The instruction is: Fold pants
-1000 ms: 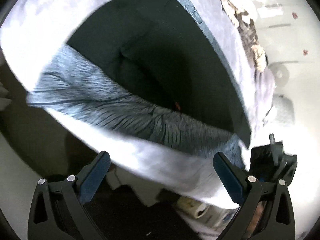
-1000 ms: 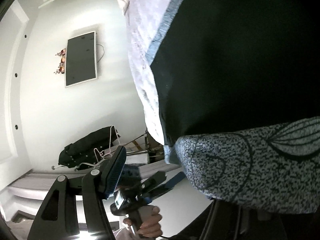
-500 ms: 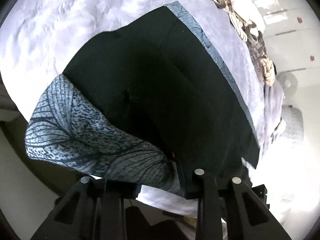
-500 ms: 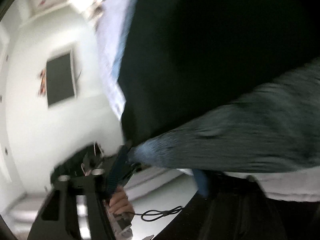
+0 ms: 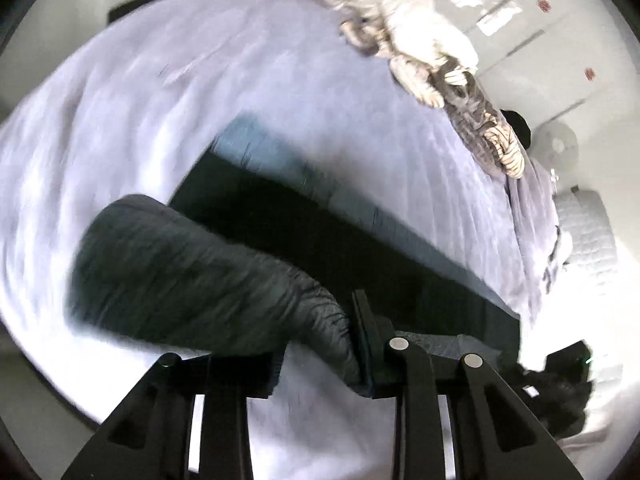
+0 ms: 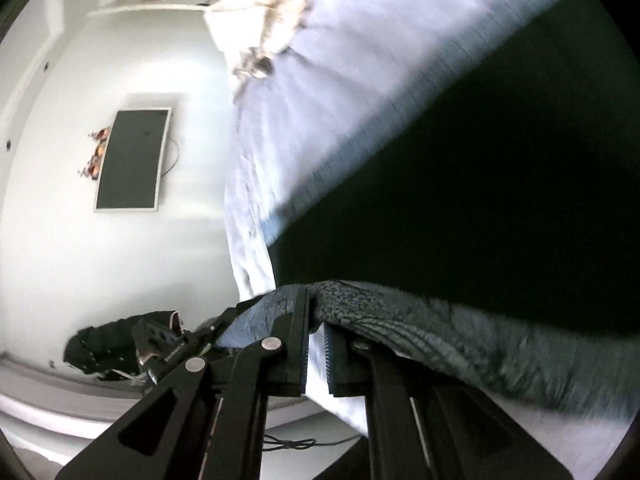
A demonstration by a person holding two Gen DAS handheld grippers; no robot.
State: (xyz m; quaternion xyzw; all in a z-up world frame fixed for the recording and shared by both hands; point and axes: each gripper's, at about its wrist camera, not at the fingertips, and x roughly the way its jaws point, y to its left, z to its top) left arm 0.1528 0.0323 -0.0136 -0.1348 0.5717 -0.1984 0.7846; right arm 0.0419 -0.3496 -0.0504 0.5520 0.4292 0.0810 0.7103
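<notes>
Black pants [image 5: 320,236] with a grey-blue patterned hem [image 5: 188,276] lie on a lavender bed cover [image 5: 180,80]. My left gripper [image 5: 320,354] is shut on one end of that hem, and the cloth bunches between its pads, raised off the bed. In the right wrist view the black pants [image 6: 480,200] fill the right side. My right gripper [image 6: 318,340] is shut on the other end of the patterned hem [image 6: 460,344], which hangs stretched away to the right. The view is motion-blurred.
A heap of white and grey striped laundry [image 5: 424,48] lies at the far side of the bed. White wardrobe doors [image 5: 540,32] stand behind it. A dark screen [image 6: 132,160] hangs on the wall, and a black bundle [image 6: 108,348] lies on the floor beside the bed edge [image 6: 248,248].
Both grippers went from open beside the patterned hem to shut on it. The hem has been lifted off the bed and carried over the black cloth.
</notes>
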